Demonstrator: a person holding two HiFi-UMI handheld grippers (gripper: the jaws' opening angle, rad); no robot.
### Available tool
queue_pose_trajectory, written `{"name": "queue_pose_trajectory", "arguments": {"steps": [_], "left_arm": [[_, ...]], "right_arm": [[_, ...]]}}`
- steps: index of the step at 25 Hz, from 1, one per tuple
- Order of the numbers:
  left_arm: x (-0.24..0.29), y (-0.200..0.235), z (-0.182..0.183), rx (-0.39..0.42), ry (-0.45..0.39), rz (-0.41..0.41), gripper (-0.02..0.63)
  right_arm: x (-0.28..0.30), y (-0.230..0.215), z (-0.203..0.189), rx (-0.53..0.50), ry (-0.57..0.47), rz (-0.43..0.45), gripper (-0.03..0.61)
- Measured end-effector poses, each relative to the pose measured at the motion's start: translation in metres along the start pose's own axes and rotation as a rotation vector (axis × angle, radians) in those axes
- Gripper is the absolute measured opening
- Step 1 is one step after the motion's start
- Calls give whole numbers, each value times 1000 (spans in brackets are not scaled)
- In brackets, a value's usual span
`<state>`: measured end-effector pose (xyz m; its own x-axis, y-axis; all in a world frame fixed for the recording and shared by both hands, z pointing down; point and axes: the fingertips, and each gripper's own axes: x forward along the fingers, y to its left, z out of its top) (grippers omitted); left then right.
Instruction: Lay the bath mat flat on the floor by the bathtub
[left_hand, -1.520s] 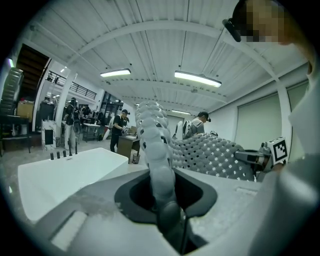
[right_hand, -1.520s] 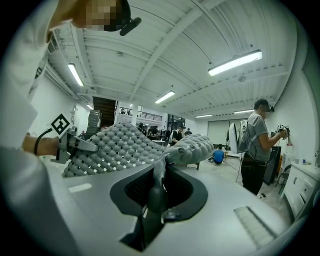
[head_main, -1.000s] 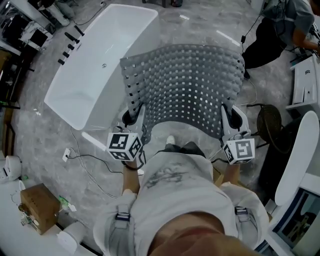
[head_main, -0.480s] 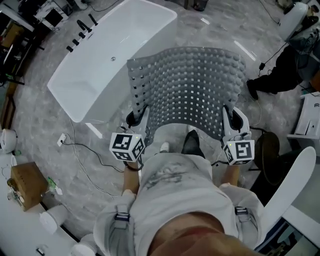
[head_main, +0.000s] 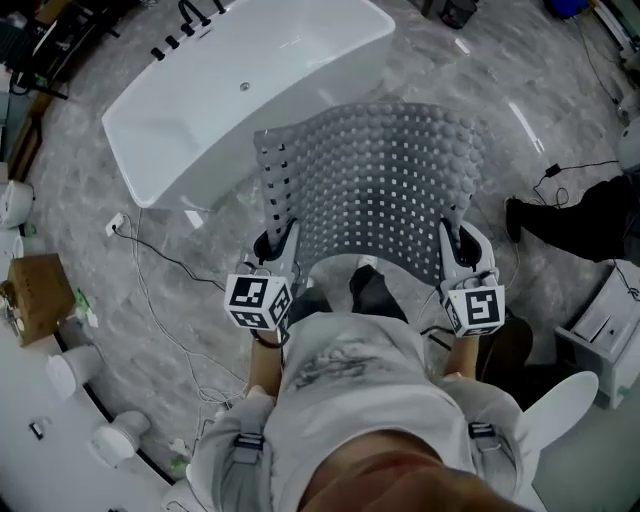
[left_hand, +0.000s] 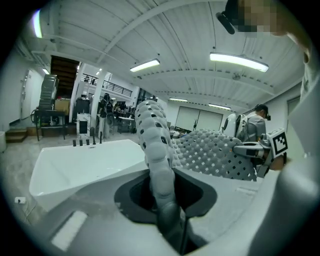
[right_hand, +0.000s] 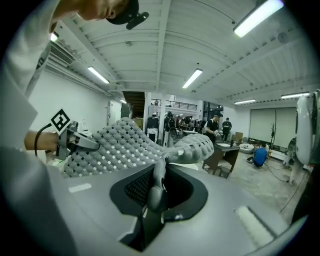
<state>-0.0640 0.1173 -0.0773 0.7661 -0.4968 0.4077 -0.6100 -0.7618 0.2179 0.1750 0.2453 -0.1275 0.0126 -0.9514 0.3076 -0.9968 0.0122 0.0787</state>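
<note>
Holding the bath mat (head_main: 385, 190) aloft by the bathtub (head_main: 230, 90), we had the left claw (head_main: 276, 242) and right claw (head_main: 455, 242) clamped on its near edge; laying it on the floor (head_main: 130, 270) remained.

**Clutter around the work spot**

Cardboard box (head_main: 35, 297) sits far left of the left gripper (head_main: 272, 242), white plug (head_main: 114, 224) between them. White cylinder (head_main: 70, 368) is left and behind. Person in dark clothes (head_main: 585, 215) is right of the right gripper (head_main: 458, 240).

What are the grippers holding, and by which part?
The grey bath mat: left gripper and right gripper each clamp one end of its near edge.
</note>
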Motion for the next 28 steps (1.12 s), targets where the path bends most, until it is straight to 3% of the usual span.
{"name": "queue_pose_trajectory", "arguments": {"steps": [5,12,22,28], "left_arm": [[10,-15,-19,-17,16,80,87],[32,-6,-37,-27,26,150,87],[65,44,-63,-82,27,173,87],[99,73,-67,-120,41,144,87]], "right_arm": [[20,-15,-21,1,28,103,46],[59,-26,-40,4,51,173,46],[118,-23,-58,-32,94,180,46],[152,-36,-63,-70,133,133,46]]}}
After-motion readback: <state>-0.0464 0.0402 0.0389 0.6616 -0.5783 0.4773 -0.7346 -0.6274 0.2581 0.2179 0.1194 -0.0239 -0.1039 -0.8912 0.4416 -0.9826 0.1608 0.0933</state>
